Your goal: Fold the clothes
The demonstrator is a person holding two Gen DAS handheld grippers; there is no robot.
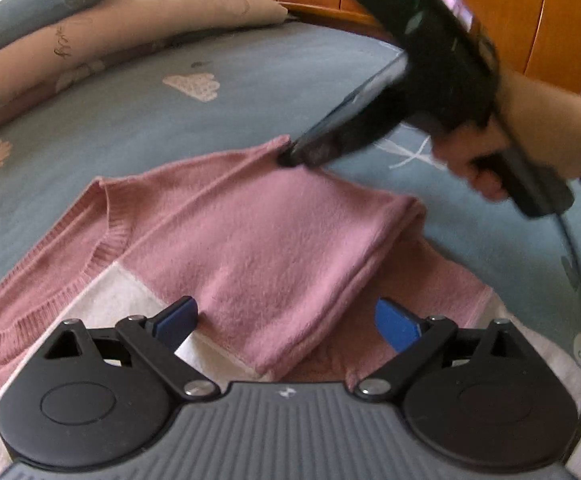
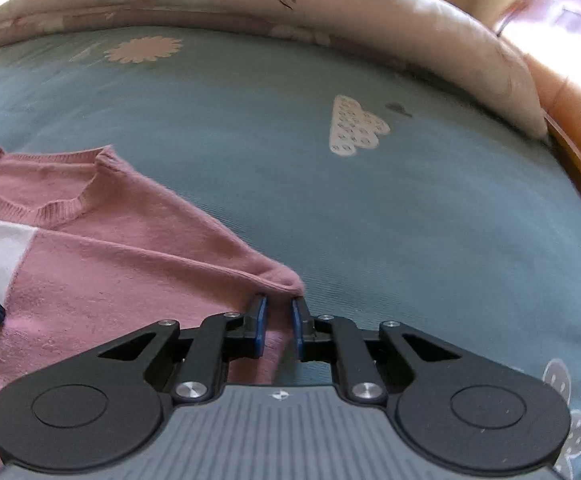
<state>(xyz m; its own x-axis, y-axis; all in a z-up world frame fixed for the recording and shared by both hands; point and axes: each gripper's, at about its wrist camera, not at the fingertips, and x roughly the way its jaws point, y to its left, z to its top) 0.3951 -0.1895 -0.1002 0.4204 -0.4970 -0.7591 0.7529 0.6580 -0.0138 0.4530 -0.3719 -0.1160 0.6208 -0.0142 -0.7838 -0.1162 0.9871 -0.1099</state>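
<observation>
From your left wrist, the left gripper (image 1: 286, 326) hangs spread wide over the pink-and-white knitted sweater (image 1: 250, 240) on the blue-grey bedspread (image 1: 170, 120). From your right wrist, the right gripper (image 2: 278, 320) pinches the folded sleeve's corner. Mid-fold; next, likely lay that corner flat.

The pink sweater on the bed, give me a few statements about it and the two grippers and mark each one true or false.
1. The sweater is pink with white panels. True.
2. It lies on a bare wooden floor. False: it lies on a blue-grey bedspread with a flower print.
3. The right gripper has its jaws nearly shut at a folded edge of the sweater. True.
4. The left gripper is clamped on the collar. False: its jaws stand wide apart over a folded-over part of the sweater.
5. The neck opening has a ribbed collar. True.
</observation>
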